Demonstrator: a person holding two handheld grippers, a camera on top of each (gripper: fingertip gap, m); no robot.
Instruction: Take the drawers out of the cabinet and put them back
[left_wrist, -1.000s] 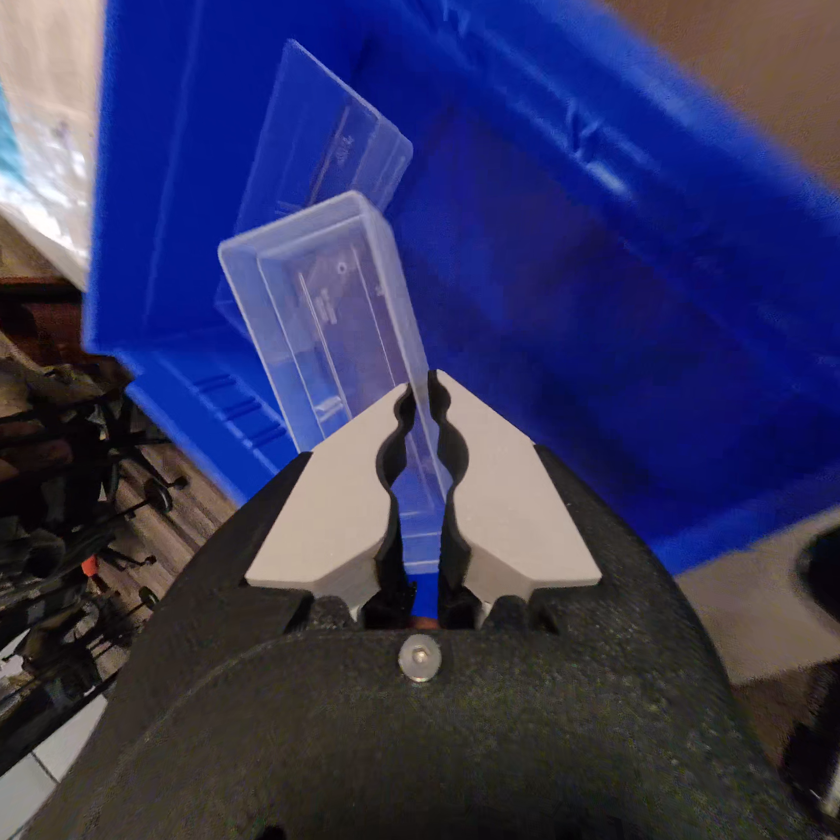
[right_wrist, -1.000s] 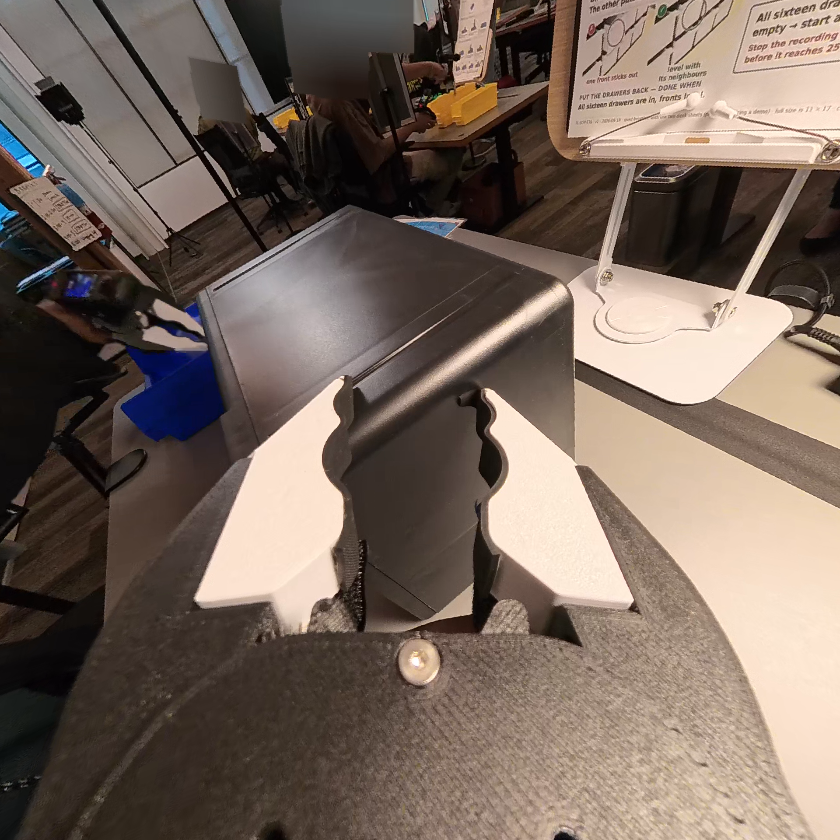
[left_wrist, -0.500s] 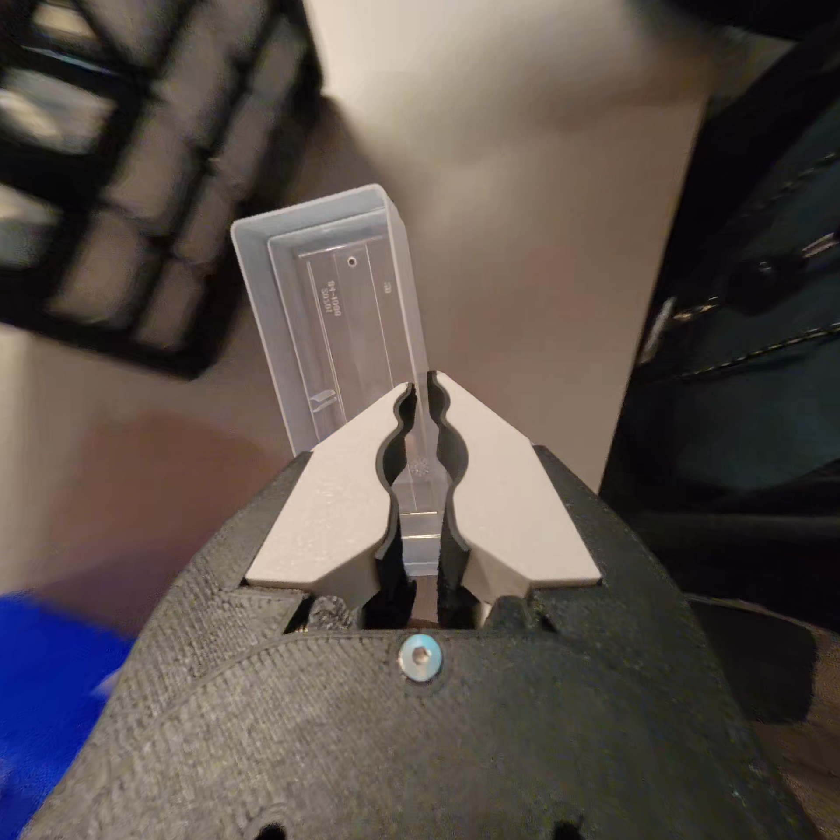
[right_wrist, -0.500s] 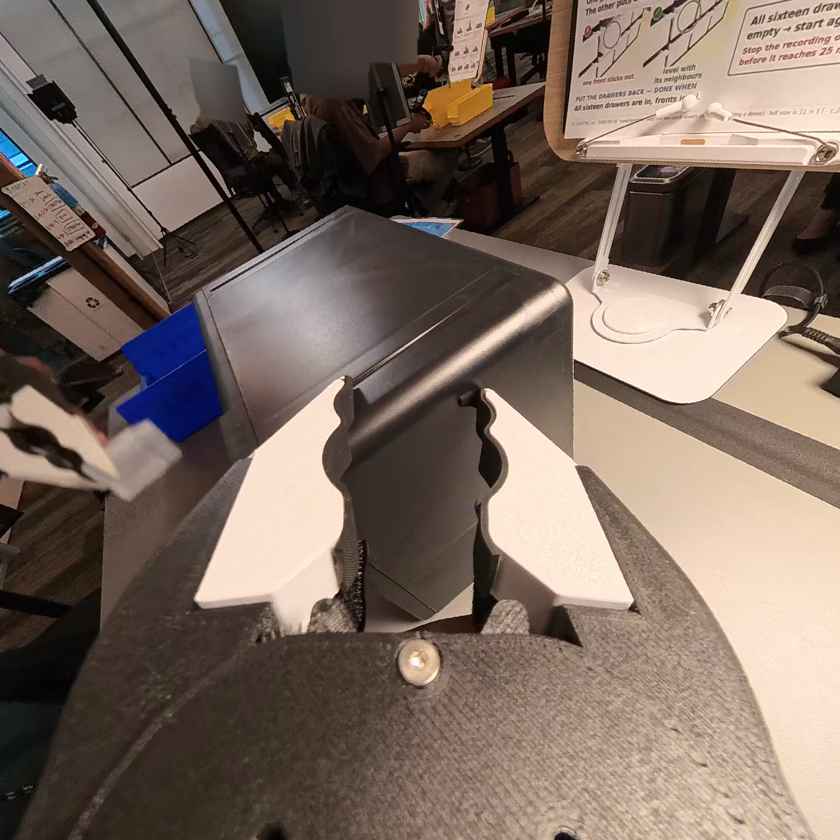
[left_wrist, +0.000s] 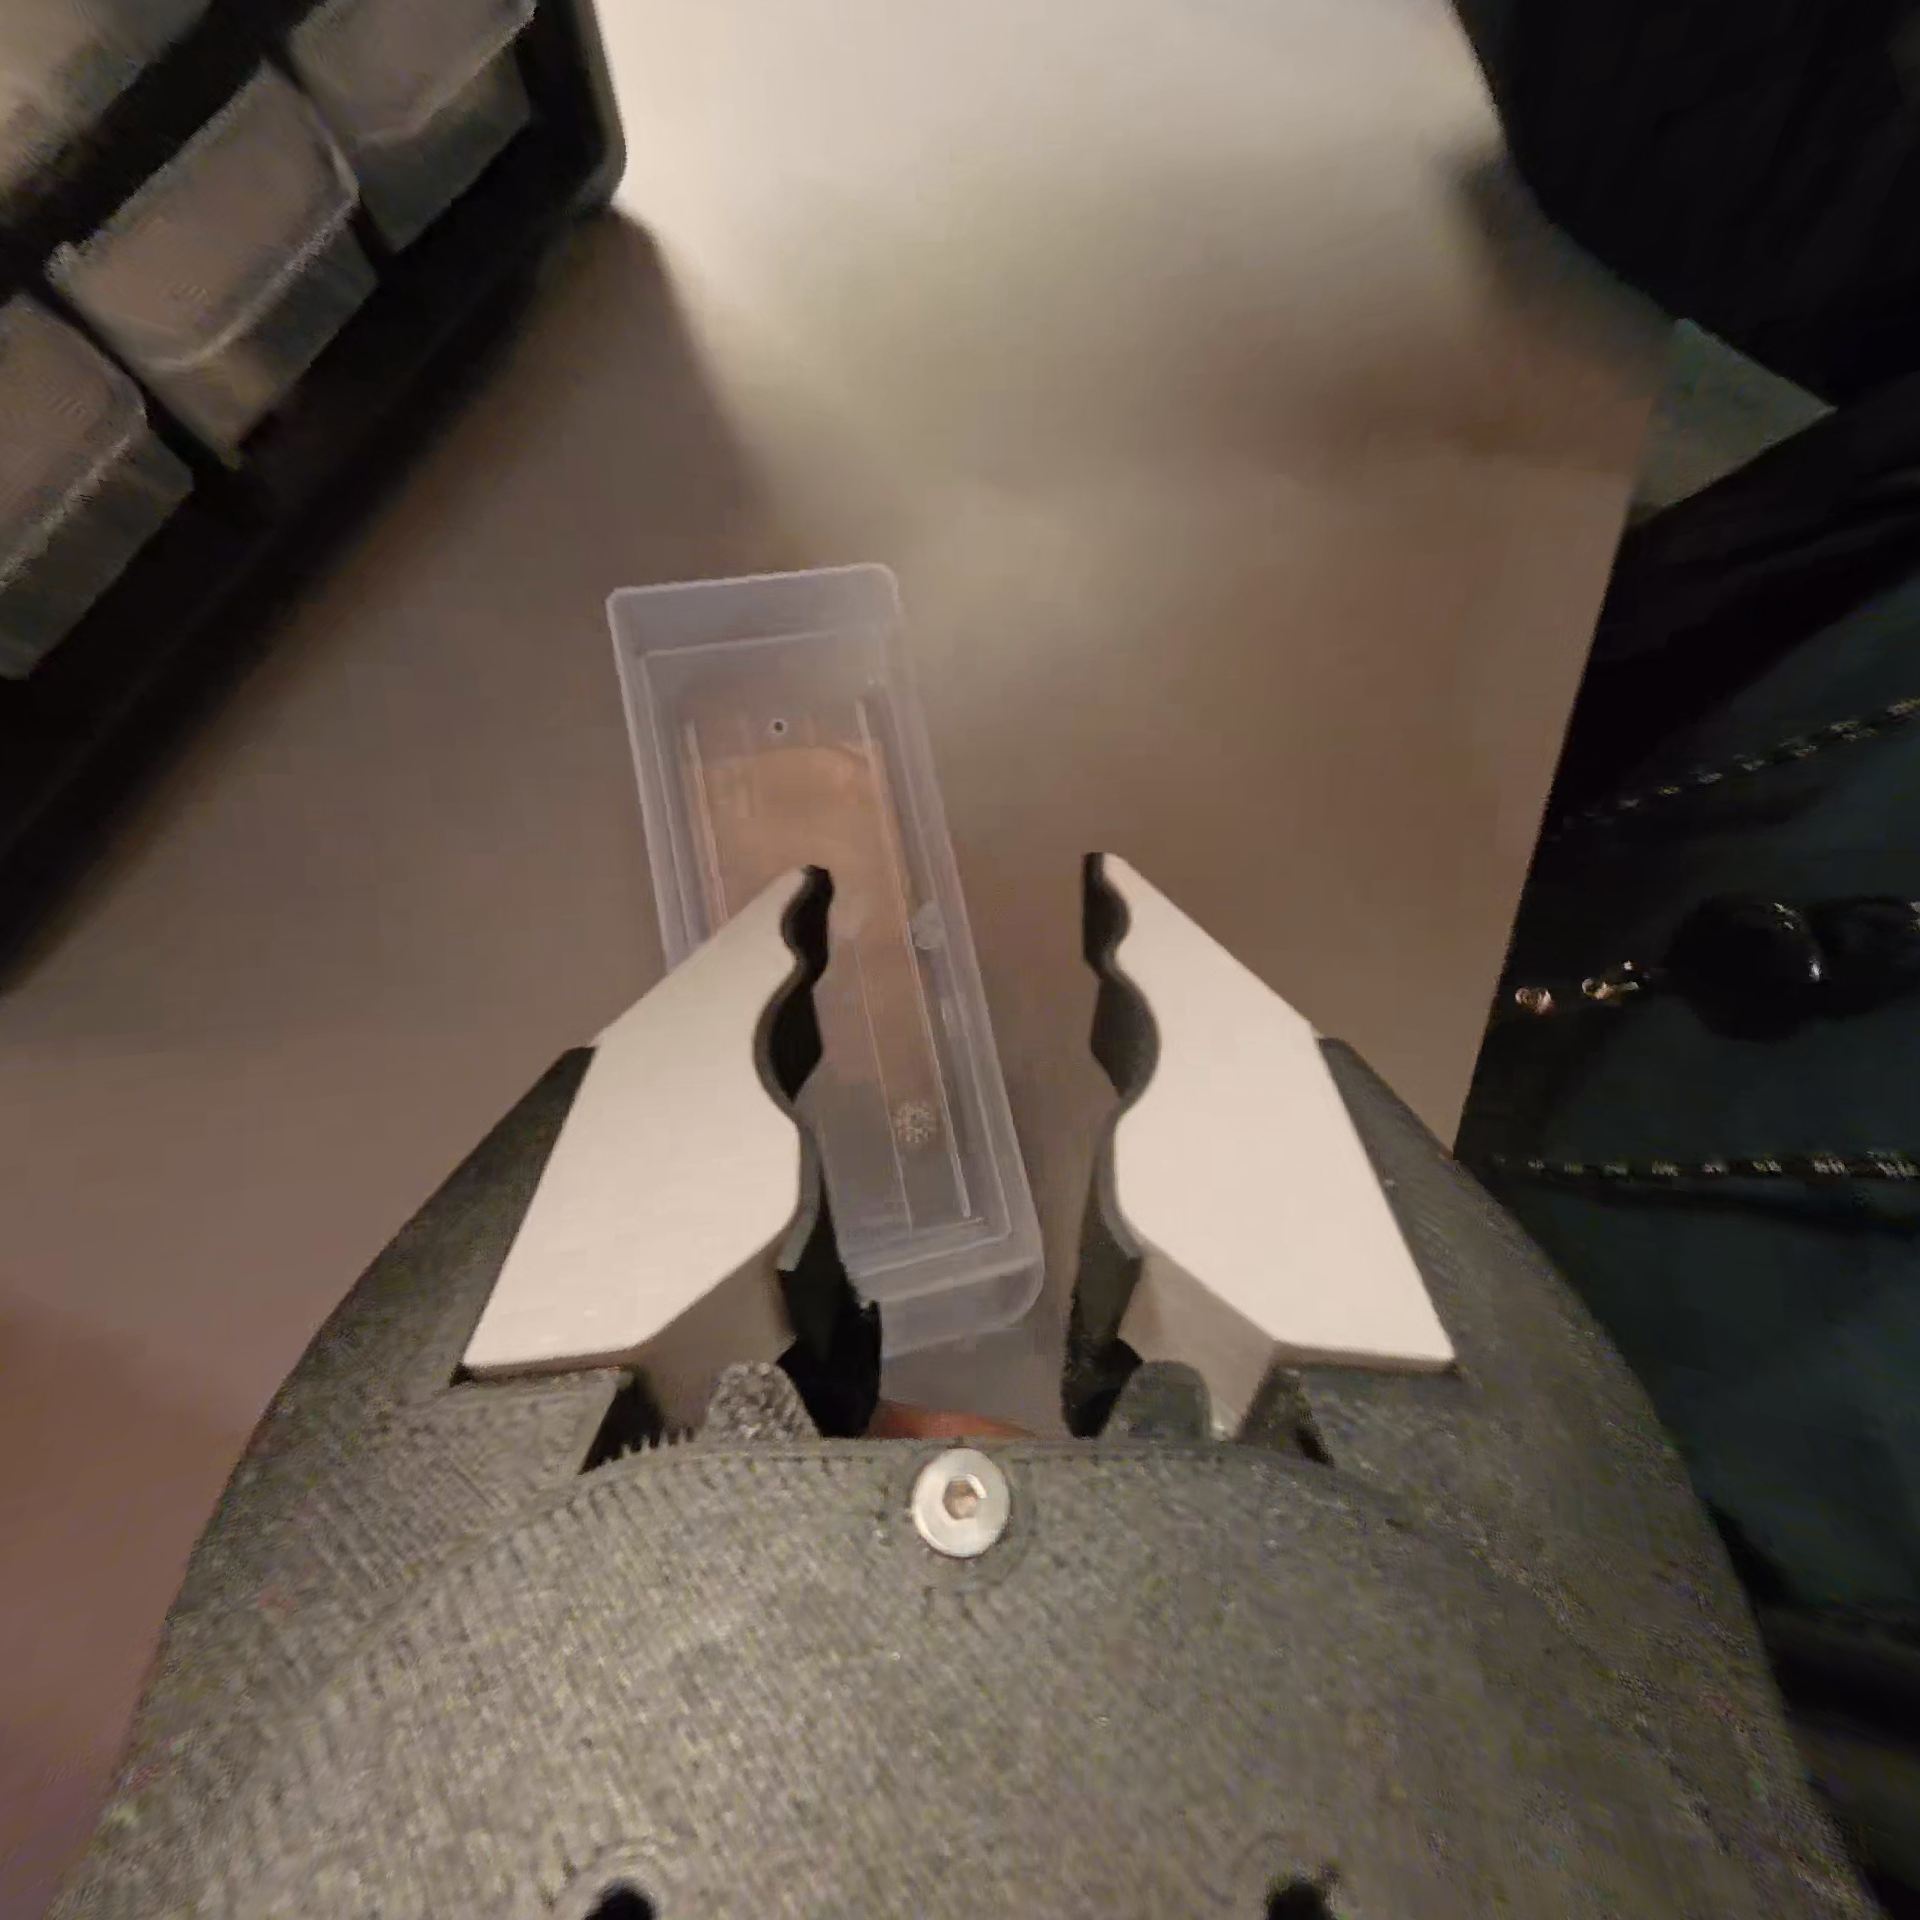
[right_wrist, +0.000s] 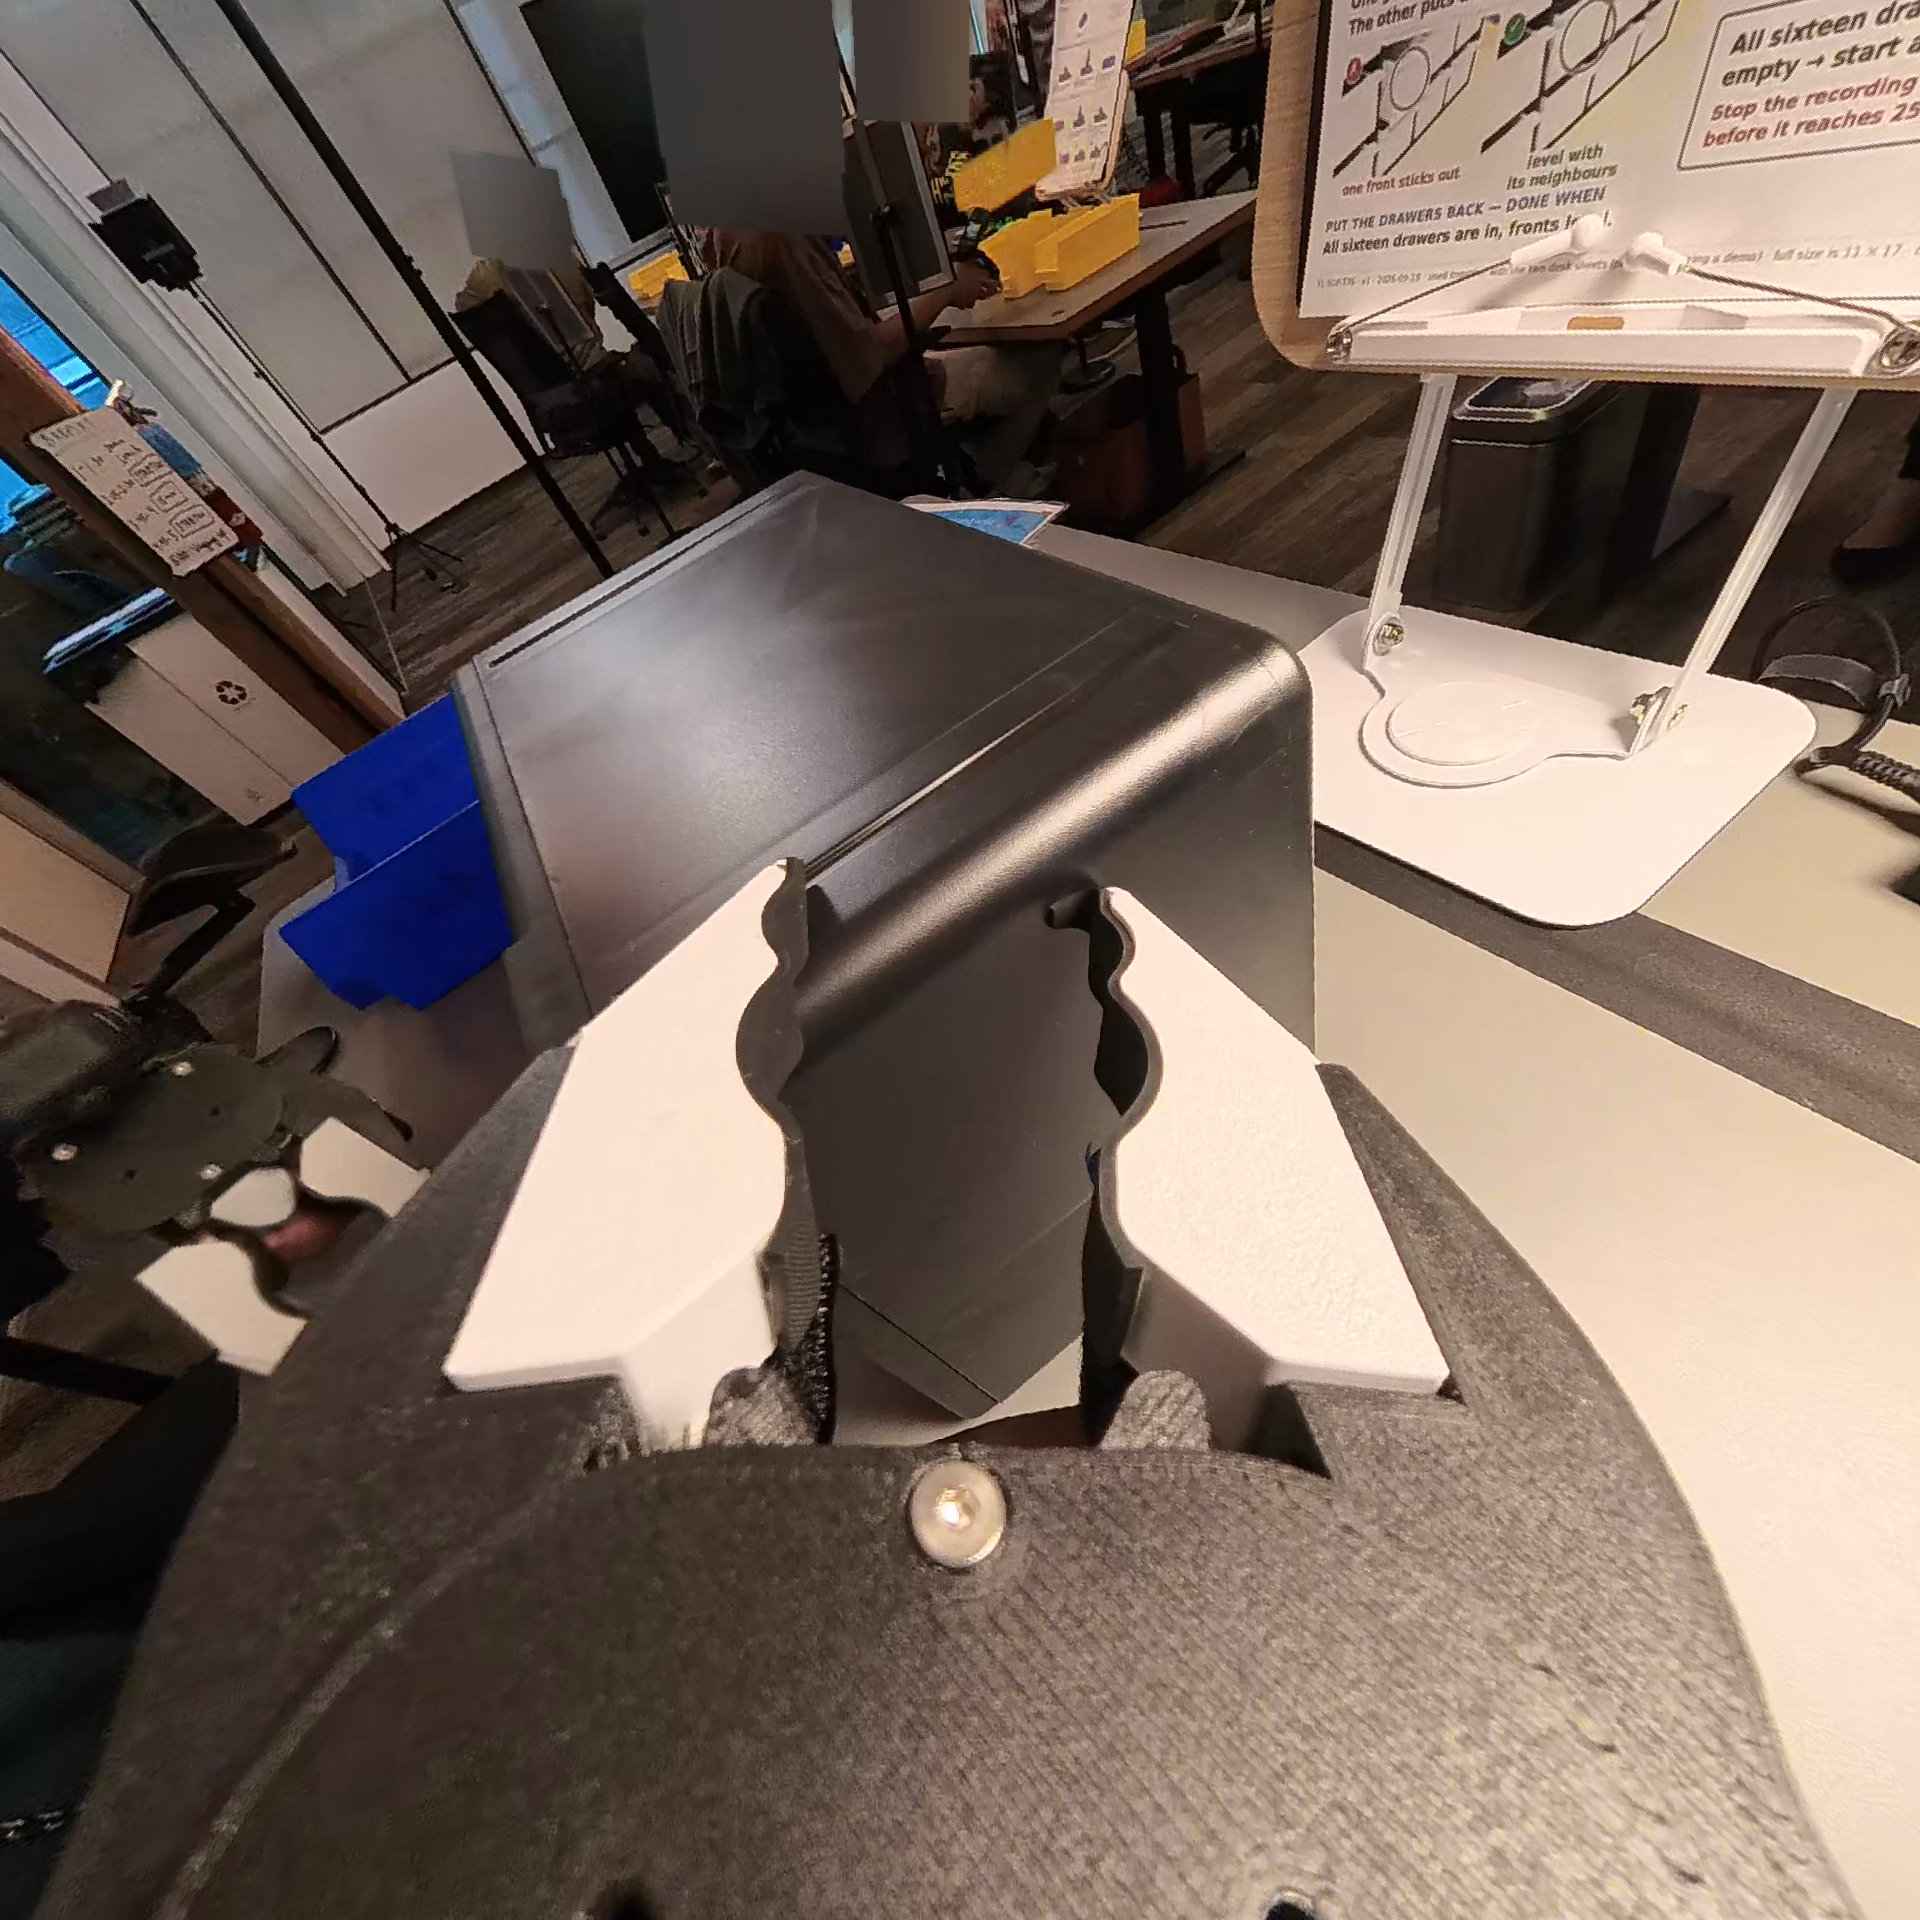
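Note:
In the left wrist view my left gripper (left_wrist: 956, 871) is open above the beige table (left_wrist: 1143, 416). A clear plastic drawer (left_wrist: 800, 831) lies on the table between the fingers, close to the left finger (left_wrist: 665, 1122) and well apart from the right one. The black cabinet (left_wrist: 208, 270), with clear drawer fronts in it, is at the top left. In the right wrist view my right gripper (right_wrist: 945, 899) is open and empty, its fingers over the near top corner of the black cabinet (right_wrist: 831, 707). The left gripper also shows in the right wrist view (right_wrist: 239, 1236) at the lower left.
A blue bin (right_wrist: 395, 883) stands behind the cabinet's left side. A white document stand (right_wrist: 1558, 790) with an instruction sheet stands at the right. A person's dark clothing (left_wrist: 1725, 935) fills the right edge of the left wrist view. People sit at desks farther back.
My left gripper carried the clear drawer from over the blue bin to the table in front of the cabinet, then opened and let it go. My right gripper has stayed at the cabinet.

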